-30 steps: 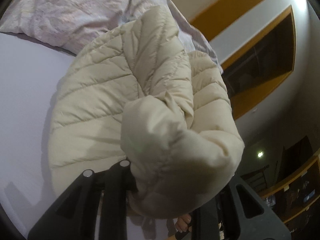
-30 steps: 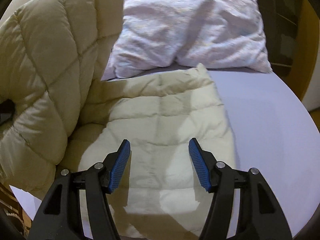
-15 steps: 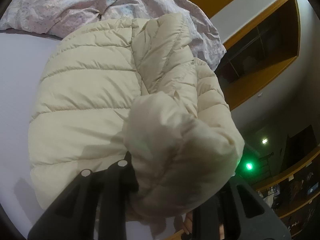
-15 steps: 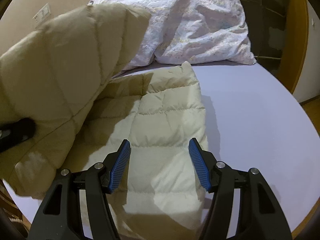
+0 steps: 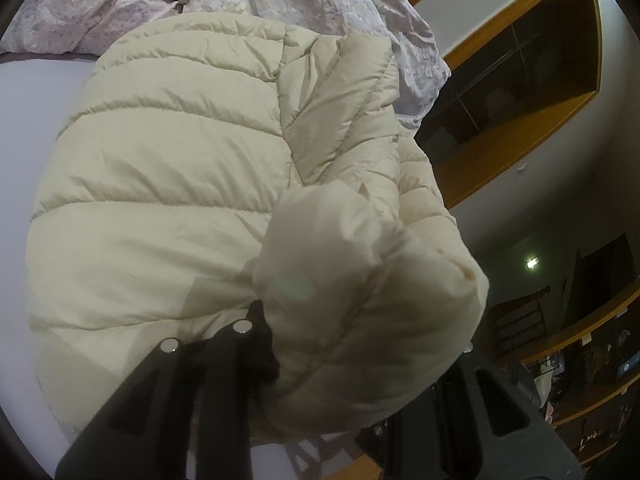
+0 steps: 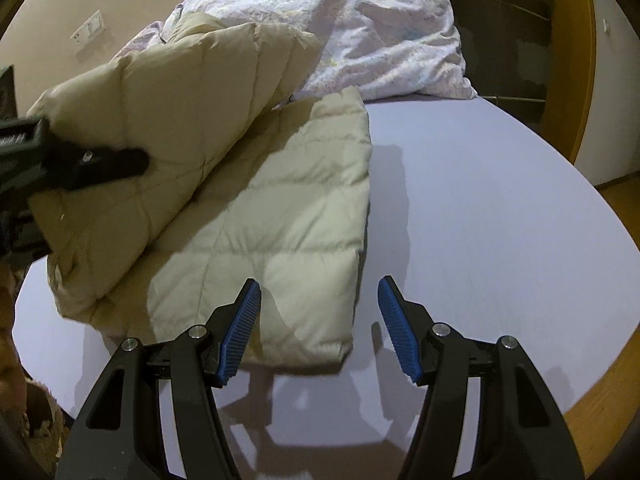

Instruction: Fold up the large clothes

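A cream quilted jacket (image 6: 280,208) is spread on the pale lilac sheet of a bed (image 6: 500,220), with one part lying flat and another part lifted and folded over it from the nine o'clock side. This layout is given only by the right wrist view, where the left tongs (image 6: 120,162) are seen from the side, entering at nine o'clock and clamped on the raised, bunched edge of the jacket. In the same view the flat part's straight edge runs from twelve o'clock toward six o'clock, and a crumpled floral pillow (image 6: 380,40) is seen at twelve o'clock, touching the jacket's far end.

In the left wrist view the jacket (image 5: 160,200) fills most of the field, and a thick wad of it is bulged over the left tongs (image 5: 360,344), so that the fingertips are hidden; the jaws are kept partly apart by the fabric gripped between them. Wooden shelving (image 5: 520,92) is shown at two o'clock here and not in the other view.

The right tongs (image 6: 318,330) are held wide apart with the blue ribbed pads (image 6: 242,336) exposed. Nothing is gripped; they are poised above the jacket's near corner at six o'clock.
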Demonstrator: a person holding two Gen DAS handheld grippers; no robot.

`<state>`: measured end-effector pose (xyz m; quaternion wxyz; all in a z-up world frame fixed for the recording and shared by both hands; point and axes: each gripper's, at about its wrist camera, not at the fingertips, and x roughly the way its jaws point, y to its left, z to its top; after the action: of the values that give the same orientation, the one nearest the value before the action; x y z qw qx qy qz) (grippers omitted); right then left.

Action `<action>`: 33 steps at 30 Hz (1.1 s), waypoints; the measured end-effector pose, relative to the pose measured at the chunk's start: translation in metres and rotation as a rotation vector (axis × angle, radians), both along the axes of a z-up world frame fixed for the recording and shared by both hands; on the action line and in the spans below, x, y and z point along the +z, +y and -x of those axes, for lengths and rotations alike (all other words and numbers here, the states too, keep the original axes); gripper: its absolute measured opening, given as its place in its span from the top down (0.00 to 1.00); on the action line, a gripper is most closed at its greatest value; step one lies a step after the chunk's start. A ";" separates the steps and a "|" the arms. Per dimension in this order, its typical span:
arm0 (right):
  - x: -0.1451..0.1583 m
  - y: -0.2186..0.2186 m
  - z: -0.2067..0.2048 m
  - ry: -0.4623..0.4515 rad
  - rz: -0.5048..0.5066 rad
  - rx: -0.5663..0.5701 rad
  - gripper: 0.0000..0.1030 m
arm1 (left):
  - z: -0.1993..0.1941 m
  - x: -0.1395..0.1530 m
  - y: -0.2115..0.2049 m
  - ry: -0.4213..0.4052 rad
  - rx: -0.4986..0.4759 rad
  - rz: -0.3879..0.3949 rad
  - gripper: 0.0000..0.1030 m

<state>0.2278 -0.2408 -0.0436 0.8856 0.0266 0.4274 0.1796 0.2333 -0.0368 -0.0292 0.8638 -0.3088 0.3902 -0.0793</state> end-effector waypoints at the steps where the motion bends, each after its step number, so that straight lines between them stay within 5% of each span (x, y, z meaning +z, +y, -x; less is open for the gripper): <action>1: -0.002 -0.001 0.002 0.006 -0.004 0.001 0.39 | 0.000 0.001 -0.001 0.000 -0.002 -0.004 0.76; 10: -0.015 0.000 0.005 0.044 -0.023 -0.007 0.38 | 0.004 0.010 -0.022 0.008 -0.113 -0.084 0.60; 12: -0.016 0.000 0.005 0.046 -0.026 -0.012 0.37 | 0.010 0.019 -0.021 -0.007 -0.140 -0.100 0.42; 17: -0.016 0.000 0.006 0.047 -0.032 -0.017 0.36 | 0.040 0.055 -0.006 -0.088 -0.123 -0.194 0.22; 22: -0.018 -0.001 0.003 0.051 -0.035 -0.019 0.36 | 0.053 0.074 0.023 -0.104 -0.017 -0.284 0.20; 31: -0.021 0.001 0.001 0.059 -0.026 -0.029 0.34 | 0.059 0.075 0.050 -0.115 0.015 -0.249 0.20; 33: -0.020 0.001 0.002 0.057 -0.024 -0.032 0.34 | 0.055 0.070 0.044 -0.112 -0.003 -0.236 0.27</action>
<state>0.2255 -0.2396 -0.0637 0.8754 0.0493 0.4499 0.1698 0.1782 0.0073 0.0412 0.9144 -0.1995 0.3486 -0.0510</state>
